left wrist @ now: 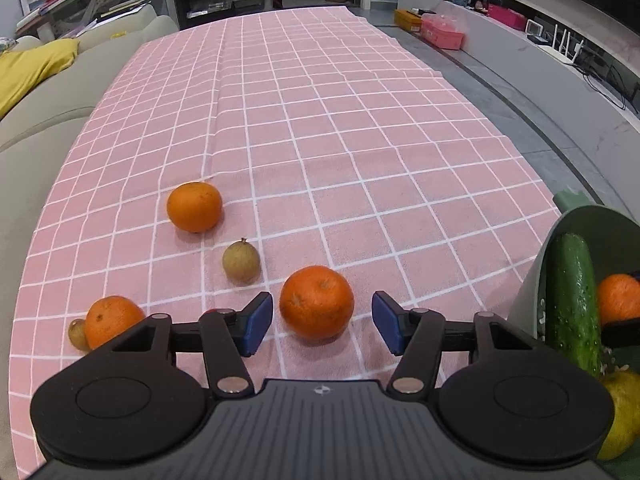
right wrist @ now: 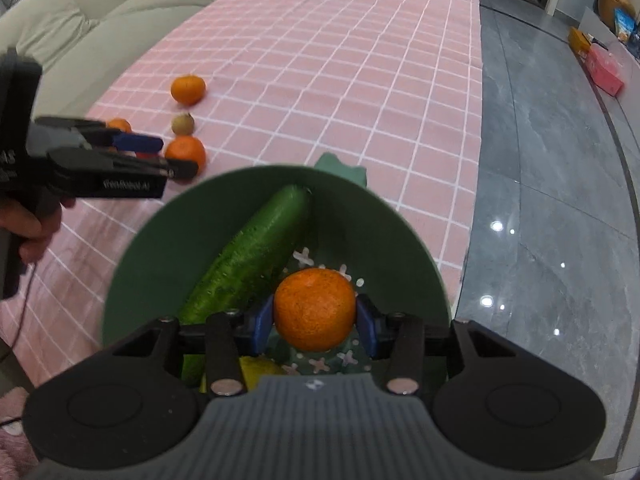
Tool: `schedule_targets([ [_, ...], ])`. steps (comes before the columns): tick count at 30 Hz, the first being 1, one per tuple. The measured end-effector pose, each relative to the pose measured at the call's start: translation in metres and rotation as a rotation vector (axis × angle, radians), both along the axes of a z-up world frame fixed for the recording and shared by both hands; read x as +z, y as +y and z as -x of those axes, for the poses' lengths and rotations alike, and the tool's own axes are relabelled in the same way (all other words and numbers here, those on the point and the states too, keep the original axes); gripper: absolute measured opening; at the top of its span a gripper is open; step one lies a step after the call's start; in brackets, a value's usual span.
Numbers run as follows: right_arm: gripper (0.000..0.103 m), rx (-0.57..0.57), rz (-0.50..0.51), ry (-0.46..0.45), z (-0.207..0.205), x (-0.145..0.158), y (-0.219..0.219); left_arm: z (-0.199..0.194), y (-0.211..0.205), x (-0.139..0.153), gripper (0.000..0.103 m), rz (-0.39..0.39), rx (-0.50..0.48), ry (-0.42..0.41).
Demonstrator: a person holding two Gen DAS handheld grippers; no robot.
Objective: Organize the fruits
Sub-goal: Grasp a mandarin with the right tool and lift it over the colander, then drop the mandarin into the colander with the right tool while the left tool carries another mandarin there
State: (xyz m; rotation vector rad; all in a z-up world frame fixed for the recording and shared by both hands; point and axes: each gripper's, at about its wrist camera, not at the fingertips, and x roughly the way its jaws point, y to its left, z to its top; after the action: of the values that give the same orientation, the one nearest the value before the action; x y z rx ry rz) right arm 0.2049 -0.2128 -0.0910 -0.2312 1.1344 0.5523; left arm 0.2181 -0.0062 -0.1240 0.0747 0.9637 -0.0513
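Holding one orange (right wrist: 315,309) between its pads over the green bowl (right wrist: 160,240), the right gripper (right wrist: 315,322) is at the drop step. Left gripper (left wrist: 322,322) stands wide around a second orange (left wrist: 317,308) on the cloth (left wrist: 360,120), pads clear. Next: release, then close.

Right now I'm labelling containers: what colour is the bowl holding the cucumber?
Green bowl, clearest in the right wrist view.
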Motion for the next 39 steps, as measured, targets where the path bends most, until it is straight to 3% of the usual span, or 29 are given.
schedule_targets([
  [5,0.041,0.026,0.008,0.007,0.000,-0.011,0.005,-0.004,-0.002,-0.009,0.050,-0.043,0.007,0.017],
  [11,0.042,0.028,0.008,0.025,0.001,-0.020,0.003,-0.005,0.001,-0.007,0.048,-0.009,0.028,0.016],
  [16,0.042,0.028,0.004,0.038,0.003,-0.026,0.002,0.000,0.002,0.006,0.047,0.065,0.047,0.009],
  [23,0.043,0.032,0.014,0.033,0.009,-0.026,0.002,0.010,-0.005,0.046,0.047,0.185,0.016,-0.021],
  [28,0.058,0.034,-0.014,-0.012,0.019,-0.009,-0.001,0.022,-0.028,0.066,0.047,0.215,-0.067,-0.002],
  [32,0.058,-0.026,-0.018,-0.087,0.031,0.012,-0.016,0.033,-0.053,0.078,0.047,0.247,-0.176,0.012],
  [36,0.057,-0.161,-0.021,-0.164,0.043,0.034,-0.045,0.040,-0.085,0.081,0.047,0.234,-0.288,0.037],
  [39,0.043,-0.242,0.001,-0.163,0.046,0.034,-0.064,0.041,-0.107,0.069,0.047,0.233,-0.347,0.084],
])
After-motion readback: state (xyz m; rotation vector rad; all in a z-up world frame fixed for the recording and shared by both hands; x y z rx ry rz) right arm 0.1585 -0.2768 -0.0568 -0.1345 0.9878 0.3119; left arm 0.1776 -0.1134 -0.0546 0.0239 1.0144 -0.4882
